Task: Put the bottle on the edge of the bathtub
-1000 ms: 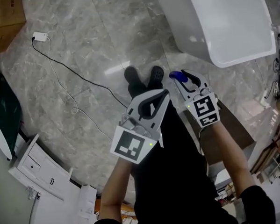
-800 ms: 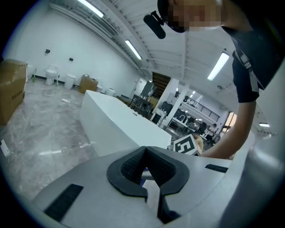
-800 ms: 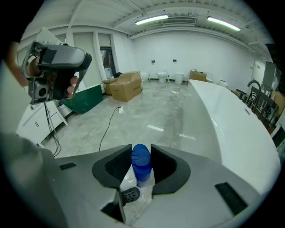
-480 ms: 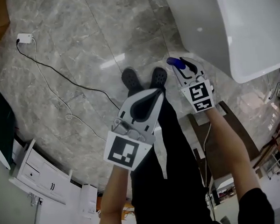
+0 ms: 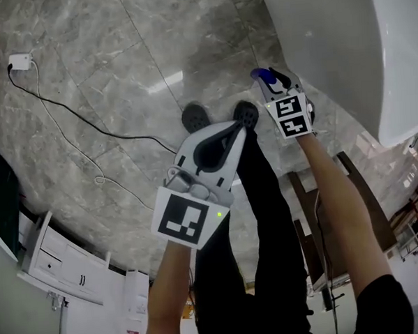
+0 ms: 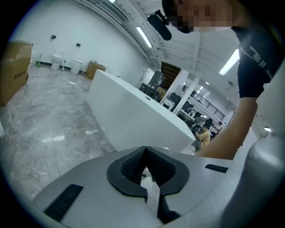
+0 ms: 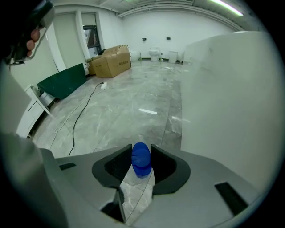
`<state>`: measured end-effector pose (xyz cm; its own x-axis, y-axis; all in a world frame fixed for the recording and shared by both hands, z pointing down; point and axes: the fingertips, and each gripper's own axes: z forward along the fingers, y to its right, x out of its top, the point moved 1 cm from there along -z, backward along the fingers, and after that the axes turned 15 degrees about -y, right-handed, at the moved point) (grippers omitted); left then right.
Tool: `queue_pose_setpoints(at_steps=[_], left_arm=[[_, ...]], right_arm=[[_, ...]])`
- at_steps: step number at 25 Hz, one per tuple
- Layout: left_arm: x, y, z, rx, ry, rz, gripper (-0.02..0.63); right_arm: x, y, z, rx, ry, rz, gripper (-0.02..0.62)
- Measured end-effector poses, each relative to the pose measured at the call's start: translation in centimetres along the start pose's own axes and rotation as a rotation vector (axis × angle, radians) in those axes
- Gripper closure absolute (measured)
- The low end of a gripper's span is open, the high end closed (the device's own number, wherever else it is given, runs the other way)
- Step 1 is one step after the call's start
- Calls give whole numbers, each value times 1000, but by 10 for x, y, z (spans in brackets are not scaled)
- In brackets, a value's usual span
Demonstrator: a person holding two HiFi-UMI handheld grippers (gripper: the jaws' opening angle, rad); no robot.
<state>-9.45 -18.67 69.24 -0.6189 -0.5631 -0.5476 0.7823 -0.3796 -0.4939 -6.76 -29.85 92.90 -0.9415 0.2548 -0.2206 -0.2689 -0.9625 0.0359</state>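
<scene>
My right gripper [image 7: 141, 156] is shut on a clear bottle with a blue cap [image 7: 141, 159]; the cap [image 5: 262, 74] pokes out ahead of the jaws [image 5: 271, 78] in the head view. The white bathtub [image 5: 342, 44] rises just to the right of that gripper, its outer wall [image 7: 231, 98] filling the right side of the right gripper view. My left gripper [image 5: 236, 131] hangs lower, above the person's shoes, jaws shut with nothing between them [image 6: 144, 165]. The tub's long white side [image 6: 133, 116] shows ahead of it in the left gripper view.
Grey marble floor [image 5: 120, 63] spreads to the left, crossed by a black cable [image 5: 74, 121] from a white plug [image 5: 20, 62]. A white cabinet [image 5: 53, 265] stands lower left. Cardboard boxes [image 7: 109, 60] and a green board [image 7: 62, 80] lie far off.
The right gripper with the bottle has moved forward, closer to the bathtub's wall. The tub has come nearer in the head view. The left gripper has hardly shifted.
</scene>
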Motion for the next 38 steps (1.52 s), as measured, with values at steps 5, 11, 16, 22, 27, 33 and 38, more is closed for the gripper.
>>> queue_pose_setpoints(at_steps=[5, 11, 16, 22, 27, 33, 38], left_arm=[[-13, -35, 30, 22, 1, -23, 594], [-31, -56, 54, 15, -26, 4, 594], [-37, -67, 66, 9, -24, -14, 594], [-42, -72, 72, -4, -39, -15, 594], [-44, -73, 75, -10, -44, -27, 594], [-46, -67, 78, -24, -61, -10, 594], [-46, -62, 76, -29, -66, 2, 594]], right_arm=[[1, 5, 56, -13, -32, -38, 462], [-2, 16, 105, -50, -78, -49, 462], [-5, 28, 134, -71, -125, -70, 462], [-9, 38, 151, -88, -165, -67, 461], [-13, 41, 155, -91, -188, -57, 463], [-17, 38, 158, -99, -203, -65, 468], [-17, 38, 157, -116, -218, -80, 466]])
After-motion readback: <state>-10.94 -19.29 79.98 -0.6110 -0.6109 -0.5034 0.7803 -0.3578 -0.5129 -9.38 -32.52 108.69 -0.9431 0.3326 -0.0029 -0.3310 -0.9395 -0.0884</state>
